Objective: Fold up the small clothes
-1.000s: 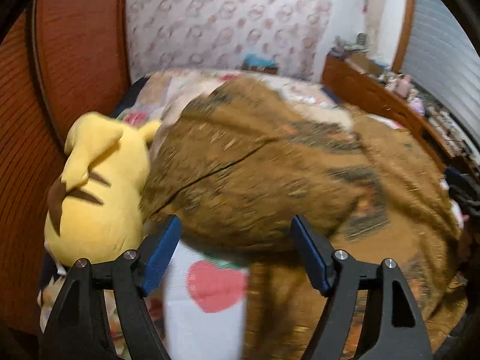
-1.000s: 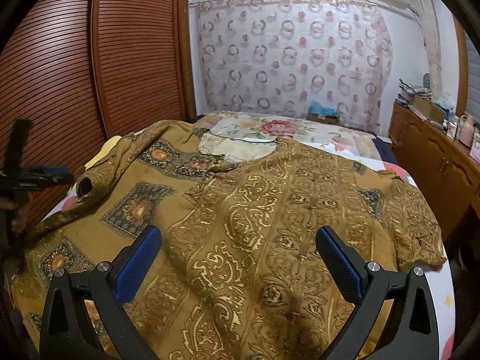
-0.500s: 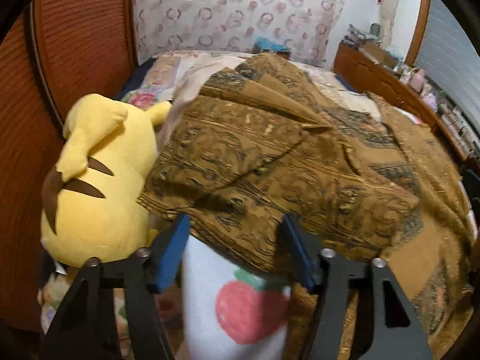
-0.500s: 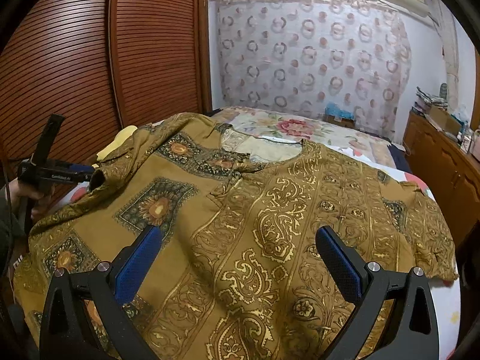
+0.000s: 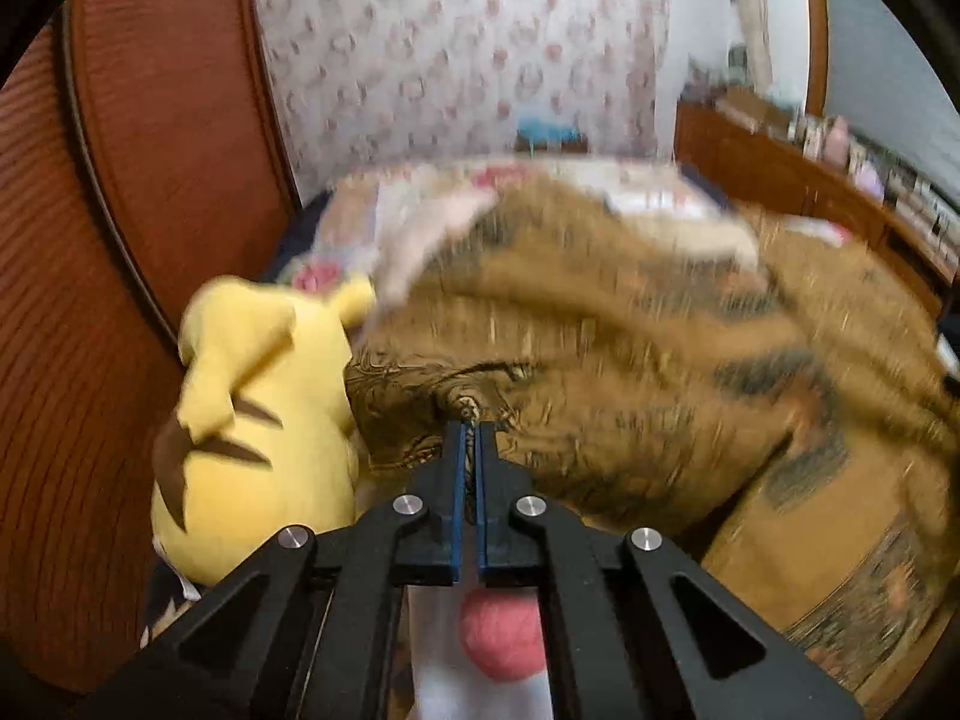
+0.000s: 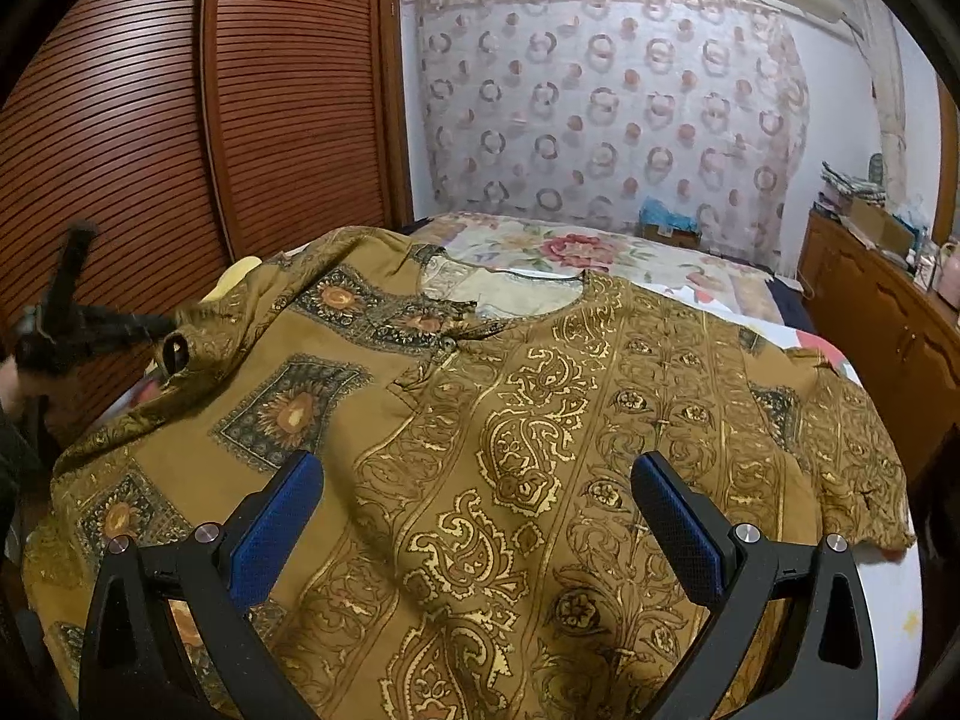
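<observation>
A brown shirt with gold paisley print (image 6: 540, 450) lies spread over the bed, collar toward the far end. In the left wrist view my left gripper (image 5: 472, 426) is shut on the edge of the shirt's left sleeve (image 5: 444, 402), and the cloth beyond it is blurred. The right wrist view shows that same gripper (image 6: 150, 327) at the far left, holding the sleeve end raised above the bed. My right gripper (image 6: 477, 480) stands open above the shirt's lower front, with nothing between its fingers.
A yellow plush toy (image 5: 258, 420) sits left of the pinched sleeve, against the slatted wooden wardrobe (image 6: 180, 120). White bedding with a red strawberry print (image 5: 498, 630) shows under the left gripper. A wooden dresser (image 6: 888, 312) with clutter runs along the right side.
The left gripper's jaws went from wide apart to shut on the sleeve edge, and the sleeve has been lifted a little. The right gripper stayed open over the shirt.
</observation>
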`<state>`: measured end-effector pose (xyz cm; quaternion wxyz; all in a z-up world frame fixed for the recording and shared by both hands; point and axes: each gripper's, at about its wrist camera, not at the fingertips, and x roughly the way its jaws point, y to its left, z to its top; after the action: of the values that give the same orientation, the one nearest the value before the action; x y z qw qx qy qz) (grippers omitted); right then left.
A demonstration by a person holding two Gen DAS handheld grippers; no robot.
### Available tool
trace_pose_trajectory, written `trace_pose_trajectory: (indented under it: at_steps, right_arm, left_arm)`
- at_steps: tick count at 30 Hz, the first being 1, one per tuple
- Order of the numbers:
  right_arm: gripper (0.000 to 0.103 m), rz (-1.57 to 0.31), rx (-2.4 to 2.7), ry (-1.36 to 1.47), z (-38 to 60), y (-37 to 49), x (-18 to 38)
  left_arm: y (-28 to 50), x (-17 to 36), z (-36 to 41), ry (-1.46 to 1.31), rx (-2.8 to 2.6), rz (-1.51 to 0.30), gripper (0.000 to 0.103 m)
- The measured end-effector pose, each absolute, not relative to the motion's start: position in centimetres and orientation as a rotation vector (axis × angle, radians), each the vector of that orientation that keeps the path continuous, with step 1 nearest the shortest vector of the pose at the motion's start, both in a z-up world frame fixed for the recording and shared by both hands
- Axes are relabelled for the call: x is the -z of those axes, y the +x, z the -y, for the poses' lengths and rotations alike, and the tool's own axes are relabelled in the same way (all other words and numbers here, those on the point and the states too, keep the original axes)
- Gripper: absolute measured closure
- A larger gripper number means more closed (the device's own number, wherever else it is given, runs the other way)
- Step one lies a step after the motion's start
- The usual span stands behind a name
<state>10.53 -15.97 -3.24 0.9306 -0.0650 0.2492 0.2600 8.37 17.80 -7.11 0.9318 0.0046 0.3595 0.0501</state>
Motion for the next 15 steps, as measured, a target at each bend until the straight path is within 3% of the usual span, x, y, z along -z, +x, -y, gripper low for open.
trace_pose_trajectory:
  at_steps: [8, 14, 15]
  right_arm:
    - [0.003, -0.508, -0.559, -0.149, 15.1, 12.1, 2.4]
    - [0.004, -0.505, -0.556, -0.112, 16.1, 13.0, 1.8]
    - [0.004, -0.502, -0.552, -0.11, 16.3, 13.0, 1.8]
  left_arm:
    - [12.7, 0.3, -13.8, 0.014, 0.041, -0.612, 0.1]
    - [16.6, -1.5, -9.1, 0.057, 0.127, -0.597, 0.1]
    - [17.0, -1.6, -8.8, 0.059, 0.129, -0.599, 0.096]
